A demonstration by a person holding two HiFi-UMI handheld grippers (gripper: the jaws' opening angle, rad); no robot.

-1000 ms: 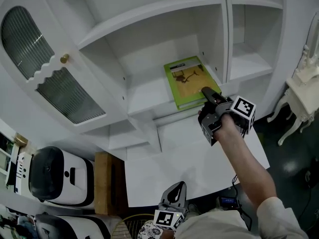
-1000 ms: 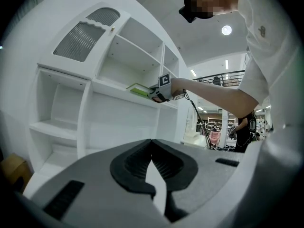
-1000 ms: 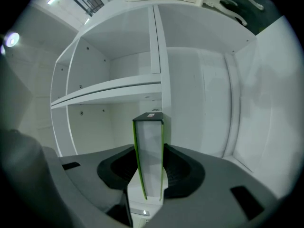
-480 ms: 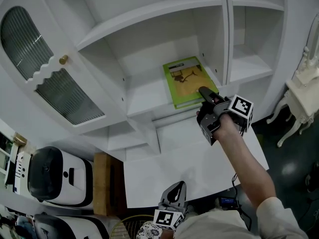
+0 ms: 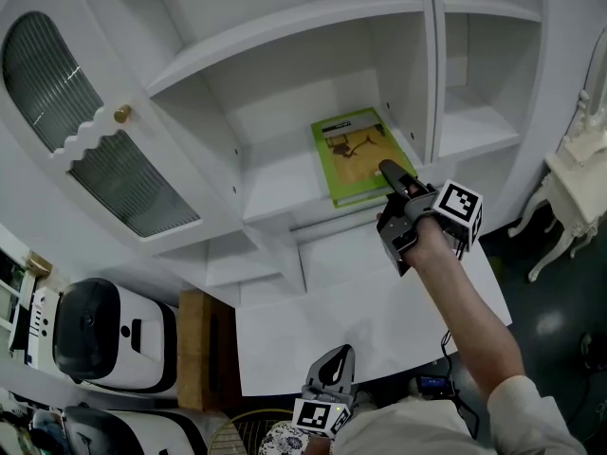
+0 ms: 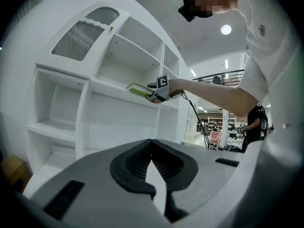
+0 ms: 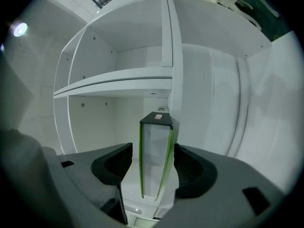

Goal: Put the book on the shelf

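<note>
**Book (image 5: 358, 154) down on the shelf's (image 5: 275, 186) right**
On your right gripper (image 5: 390, 175) the jaws, just opening, stand spread around the book; the left gripper (image 6: 152, 145) is pressed together. Withdraw crooked and a jaw could drag it off.

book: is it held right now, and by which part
Not held: the right gripper has just opened its jaws; the book sits between them, ungripped.

Book (image 5: 357, 155) cover txt: illegible
</note>
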